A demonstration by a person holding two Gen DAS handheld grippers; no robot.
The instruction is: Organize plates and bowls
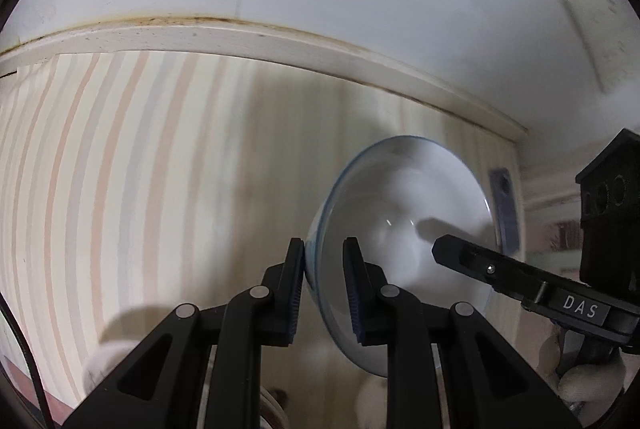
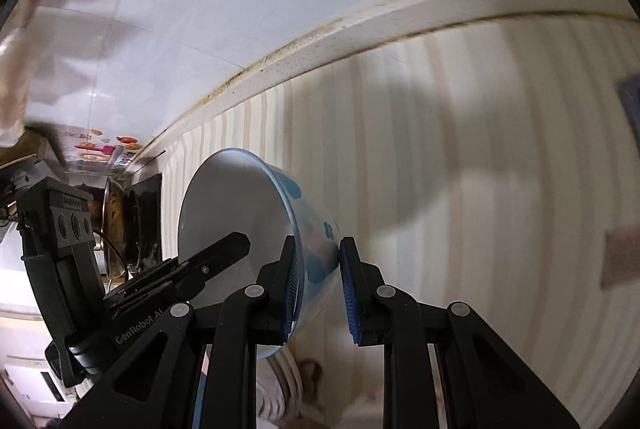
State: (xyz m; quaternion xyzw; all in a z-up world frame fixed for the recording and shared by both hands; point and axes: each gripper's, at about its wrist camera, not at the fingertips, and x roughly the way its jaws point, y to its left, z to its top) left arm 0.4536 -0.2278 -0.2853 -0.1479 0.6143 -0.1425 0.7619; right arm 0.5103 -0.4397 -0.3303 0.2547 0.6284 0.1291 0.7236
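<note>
Striped wallpaper (image 1: 120,169); "DAS" on right gripper (image 1: 442,249), "GenRobot.AI" on left gripper (image 2: 236,243).

Each hand-held gripper carries a tilted bowl, held side by side: the left hand-held gripper (image 1: 323,287) with a bowl (image 1: 404,229), the right hand-held gripper (image 2: 319,289) with a blue-patterned bowl (image 2: 256,229). The striped wall (image 1: 140,169) ahead stands unobstructed.

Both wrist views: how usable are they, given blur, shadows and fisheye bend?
Left wrist view: the bowl and striped surface are motion-blurred, the left gripper sharp; the trim bows. Right wrist view: the bowl is clearer, the stripes smeared toward the right, a broad soft shadow across them.
</note>
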